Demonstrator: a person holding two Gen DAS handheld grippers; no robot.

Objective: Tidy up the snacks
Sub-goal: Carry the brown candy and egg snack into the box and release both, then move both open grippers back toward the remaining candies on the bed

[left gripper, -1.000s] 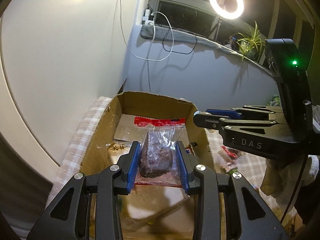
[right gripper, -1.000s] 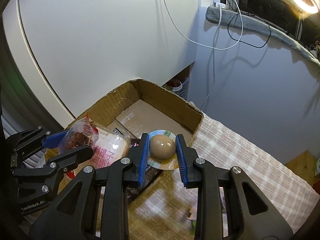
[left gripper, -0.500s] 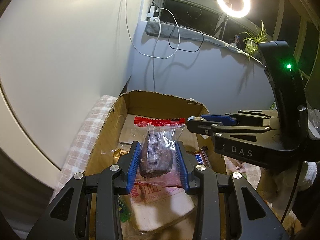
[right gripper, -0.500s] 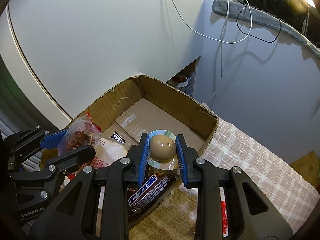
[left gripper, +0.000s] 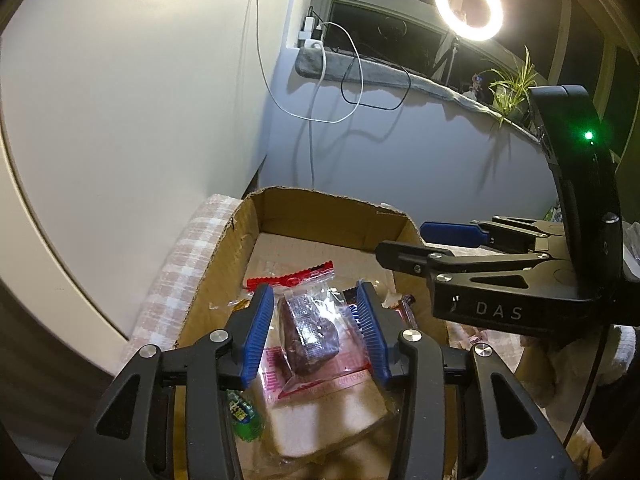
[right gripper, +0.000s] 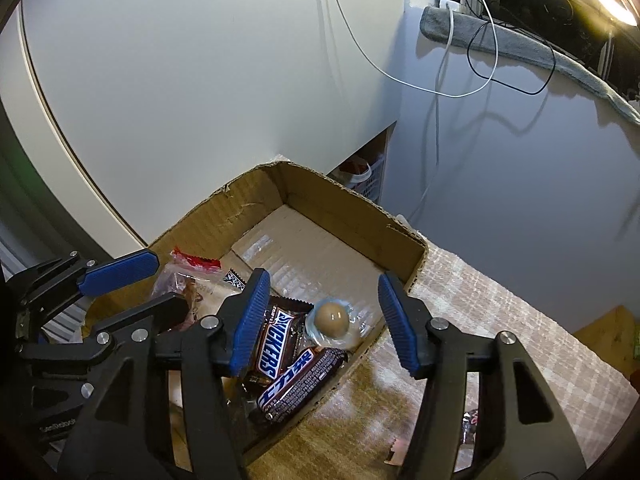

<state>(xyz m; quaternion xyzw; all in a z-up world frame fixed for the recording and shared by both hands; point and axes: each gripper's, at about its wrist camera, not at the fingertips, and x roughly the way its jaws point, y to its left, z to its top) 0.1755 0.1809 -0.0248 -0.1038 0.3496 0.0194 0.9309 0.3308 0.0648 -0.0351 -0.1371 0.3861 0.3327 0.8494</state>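
Right gripper hangs above the near right corner of the cardboard box, and its jaws have just been opening. They now stand well apart with nothing pressed between the blue pads. The packaged egg lies below them on the box floor, clear of both pads, beside a Snickers bar and a second dark chocolate bar.

Left gripper sits over the near left part of the same box, and its jaws have likewise just been opening. The clear packet with the dark cake lies between its pads. A gap shows on each side of the packet, so no pad presses on it. The packet rests on a bagged slice of toast, with its red sealed edge toward the far wall of the box. A green wrapper lies just left of the toast.

The box stands on a checked cloth that covers the desk.
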